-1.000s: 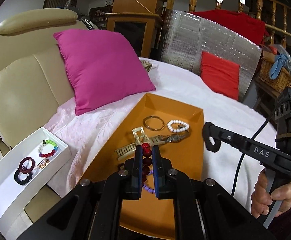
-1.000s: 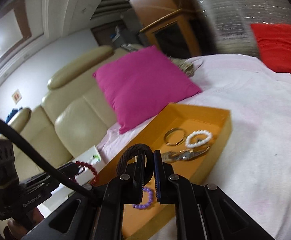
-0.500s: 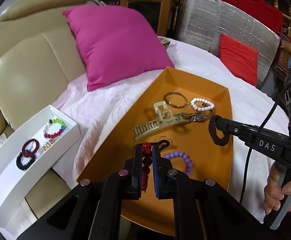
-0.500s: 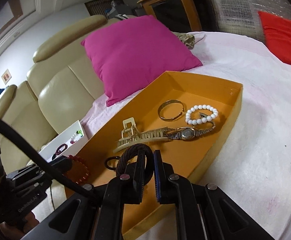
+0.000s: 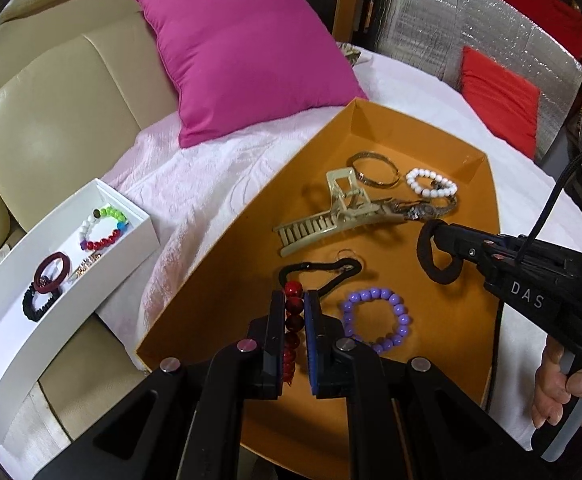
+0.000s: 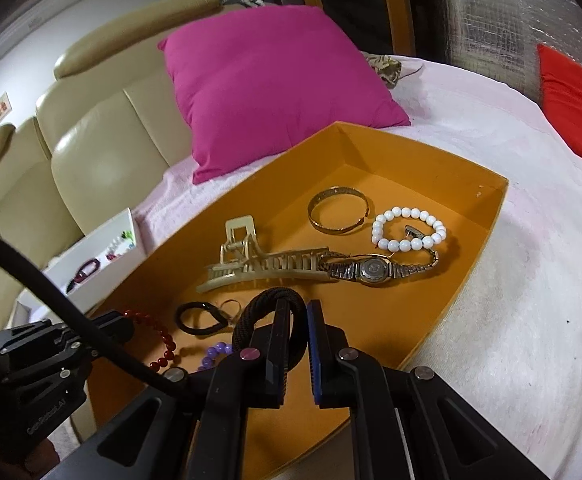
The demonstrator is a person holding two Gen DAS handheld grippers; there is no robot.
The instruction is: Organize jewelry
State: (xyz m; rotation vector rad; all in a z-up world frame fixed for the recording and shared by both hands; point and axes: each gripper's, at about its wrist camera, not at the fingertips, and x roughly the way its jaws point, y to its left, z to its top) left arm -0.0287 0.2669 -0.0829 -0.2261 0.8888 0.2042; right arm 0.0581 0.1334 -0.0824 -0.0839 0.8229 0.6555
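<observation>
Left gripper [image 5: 294, 304]: jaws clamping a red bead bracelet [image 5: 293, 320], which is hanging upright between the pads above the near end of the orange tray [image 5: 423, 128]. Right gripper [image 6: 299, 316]: jaws closing on a thick black hair tie [image 6: 269, 300], its loop standing up over the left pad; the same gripper is showing in the left wrist view at the tray's right side, carrying the tie above the tray floor. Orange tray is sitting on a pale pink bedcover [image 5: 211, 176] and is holding a beige claw clip [image 5: 331, 216], a gold bangle [image 5: 375, 170], a white bead bracelet [image 5: 431, 184] lying partly over a metal wristwatch [image 6: 375, 268], a thin black hair tie [image 5: 323, 272] and a purple bead bracelet [image 5: 377, 320]. White tray [image 5: 19, 344], lying well apart to the left on the cream sofa [image 5: 51, 120], is containing a multicoloured bead bracelet [image 5: 105, 230], a maroon ring-shaped band [image 5: 53, 272], a black scrunchie [image 5: 37, 302] and a small gold-coloured piece too small to identify. A magenta cushion [image 5: 247, 48] is leaning behind the orange tray.
</observation>
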